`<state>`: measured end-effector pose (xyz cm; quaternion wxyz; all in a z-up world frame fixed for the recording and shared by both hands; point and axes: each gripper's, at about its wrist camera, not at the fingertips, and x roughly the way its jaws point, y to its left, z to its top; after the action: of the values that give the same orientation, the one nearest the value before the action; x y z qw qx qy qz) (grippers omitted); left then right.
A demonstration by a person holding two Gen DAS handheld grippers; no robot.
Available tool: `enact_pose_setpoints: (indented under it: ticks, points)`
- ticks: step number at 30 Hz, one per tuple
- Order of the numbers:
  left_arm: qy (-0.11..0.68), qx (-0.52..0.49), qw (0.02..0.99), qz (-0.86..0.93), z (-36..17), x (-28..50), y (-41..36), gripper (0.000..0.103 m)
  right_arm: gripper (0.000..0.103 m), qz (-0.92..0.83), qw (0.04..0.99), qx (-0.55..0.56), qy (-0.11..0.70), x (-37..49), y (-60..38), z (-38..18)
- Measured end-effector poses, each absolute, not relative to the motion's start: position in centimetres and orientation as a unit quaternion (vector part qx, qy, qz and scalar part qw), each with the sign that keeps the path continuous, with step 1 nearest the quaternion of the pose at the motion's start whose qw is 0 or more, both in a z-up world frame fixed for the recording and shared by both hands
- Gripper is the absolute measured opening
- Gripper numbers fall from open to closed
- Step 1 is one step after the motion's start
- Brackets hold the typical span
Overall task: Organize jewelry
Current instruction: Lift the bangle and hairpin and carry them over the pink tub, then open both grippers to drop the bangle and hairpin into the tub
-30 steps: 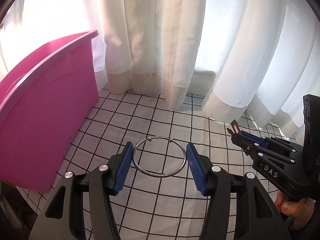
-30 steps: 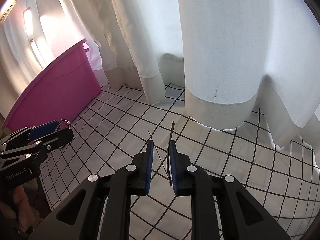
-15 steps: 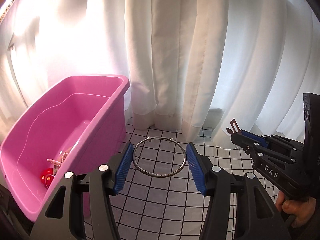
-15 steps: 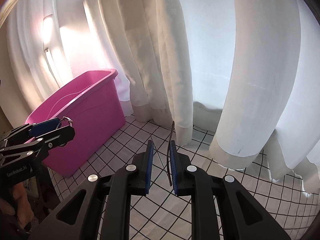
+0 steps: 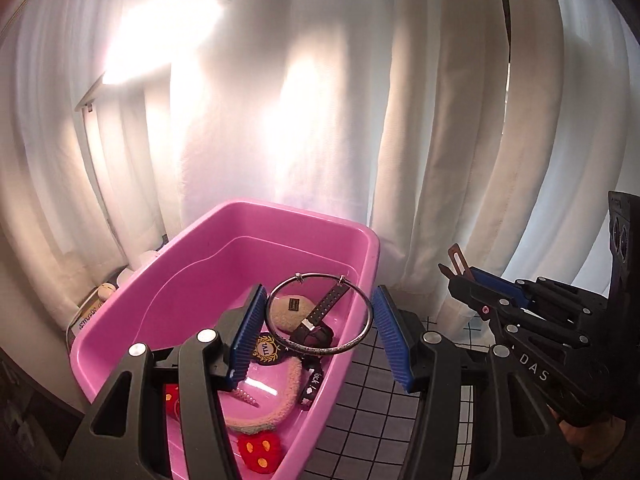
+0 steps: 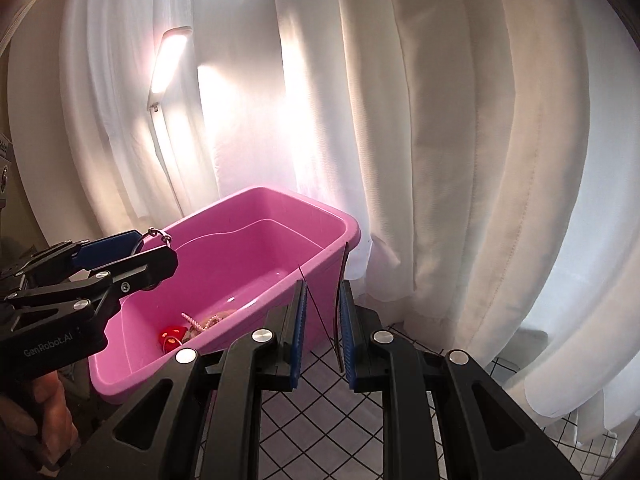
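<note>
Overhead, the left gripper (image 5: pixel 318 330) grips a silver bangle (image 5: pixel 319 313) between its blue pads, held above the pink tub's (image 5: pixel 280 216) right end. Beside it, the right gripper (image 6: pixel 322 334) pinches a thin brown strap (image 6: pixel 340 320).

Both wrist views look forward along their jaws, close above the pink tub (image 5: pixel 256 240), which the two views share; the right view (image 6: pixel 280 216) sits rightward.

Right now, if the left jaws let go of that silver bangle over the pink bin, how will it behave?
The silver bangle keeps a clean hoop shape while pinched, so it is probably rigid. It is a thin wire, so likely light. It hangs over soft items in the pink bin, so it should land gently, though a round hoop may roll.
</note>
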<state>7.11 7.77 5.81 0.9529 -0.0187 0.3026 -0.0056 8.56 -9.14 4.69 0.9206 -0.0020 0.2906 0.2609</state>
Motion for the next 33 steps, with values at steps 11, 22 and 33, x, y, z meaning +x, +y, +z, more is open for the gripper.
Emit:
enact_pose_setpoints:
  ticks: [11,22,33]
  points:
    - [0.335,-0.059,0.938,0.073,4.3,8.8,16.5,0.053,0.016,0.312,0.896,-0.029,0.313,12.5,0.4,5.3]
    - [0.396,-0.085,0.908,0.11,1.2,11.0,20.3,0.054,0.016,0.302,0.87,-0.061,0.384,16.7,6.3,2.3]
    - [0.413,-0.097,0.895,0.134,0.3,10.7,21.2,0.092,0.061,0.254,0.875,-0.049,0.41,17.9,6.1,1.3]
